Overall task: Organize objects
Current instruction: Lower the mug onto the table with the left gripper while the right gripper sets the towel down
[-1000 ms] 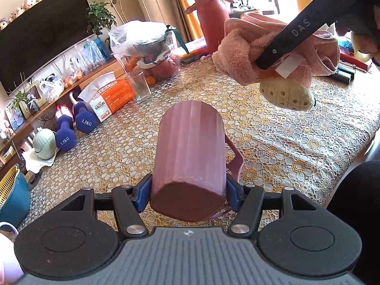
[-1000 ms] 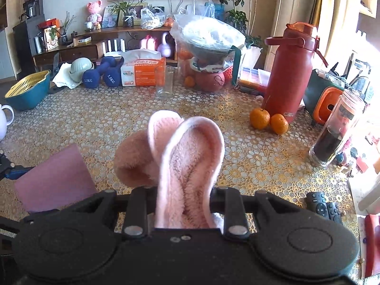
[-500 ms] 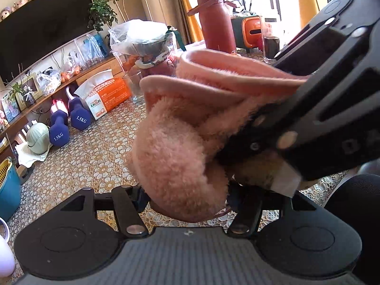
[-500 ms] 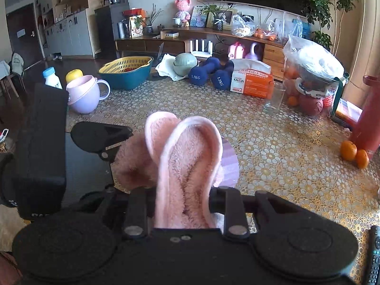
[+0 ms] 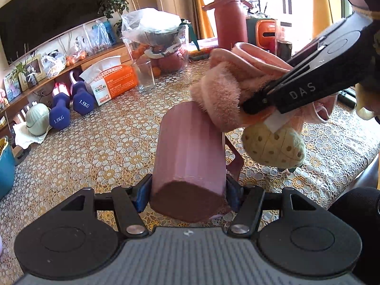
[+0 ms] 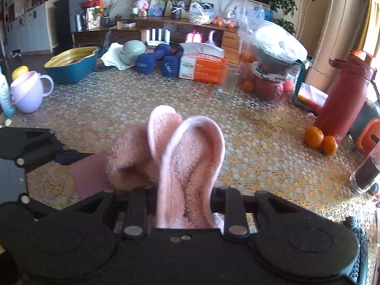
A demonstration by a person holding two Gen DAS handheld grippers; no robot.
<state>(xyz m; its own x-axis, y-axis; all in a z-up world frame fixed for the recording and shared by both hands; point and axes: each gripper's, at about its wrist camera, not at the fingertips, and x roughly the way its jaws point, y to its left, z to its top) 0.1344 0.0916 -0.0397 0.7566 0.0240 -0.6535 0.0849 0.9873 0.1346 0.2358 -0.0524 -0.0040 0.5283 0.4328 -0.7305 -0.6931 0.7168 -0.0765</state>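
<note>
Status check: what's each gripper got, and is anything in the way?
Left gripper shut on mauve mug, held off the table. Right gripper shut on pink fuzzy slipper, its toe at the mug's mouth. Lace tablecloth below; nothing between them.

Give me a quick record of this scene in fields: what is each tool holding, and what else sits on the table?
left gripper: shut on the mauve cup, held tilted above the table
right gripper: shut on the pink fluffy slipper
slipper position: its fuzzy end touches the cup's far rim
table: lace-patterned cloth
nearby: blue dumbbells, tissue box, empty glass, red bottle, two oranges
</note>
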